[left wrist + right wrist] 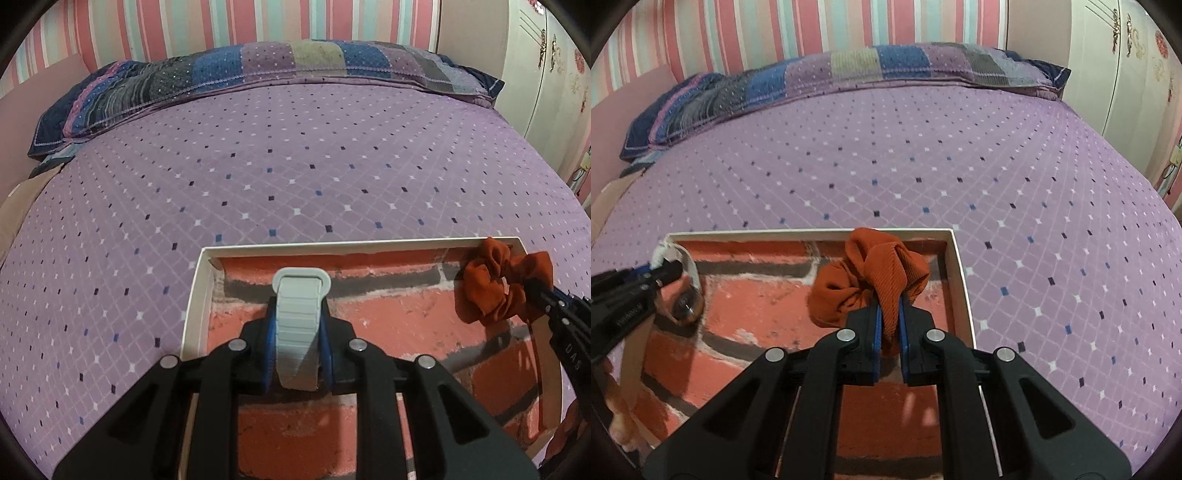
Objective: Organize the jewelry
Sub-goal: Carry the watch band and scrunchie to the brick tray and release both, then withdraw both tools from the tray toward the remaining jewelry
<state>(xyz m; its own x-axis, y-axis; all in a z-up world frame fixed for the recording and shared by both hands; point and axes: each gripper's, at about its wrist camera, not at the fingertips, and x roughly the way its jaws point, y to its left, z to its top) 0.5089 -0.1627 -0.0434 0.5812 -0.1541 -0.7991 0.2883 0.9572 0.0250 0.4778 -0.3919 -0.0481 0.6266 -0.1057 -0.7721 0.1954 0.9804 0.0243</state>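
My left gripper (299, 311) is shut on a pale grey watch strap (301, 286) that sticks out past its blue pads. In the right wrist view the same gripper (670, 271) comes in from the left, and the watch's shiny silver case (687, 303) hangs under it. A rust-orange fabric scrunchie (871, 269) is pinched in my right gripper (889, 314), which is shut. Both grippers hover over a shallow white box (199, 295) lined with a red brick print. The left gripper is near the box's far left corner. The right gripper (546, 299), with the scrunchie (495, 288), is near the far right corner (960, 280).
The box lies on a bed with a purple diamond-patterned sheet (295, 166). A long patchwork pillow (258, 70) runs along the far edge under a striped wall. A white wardrobe (546, 74) stands at the right.
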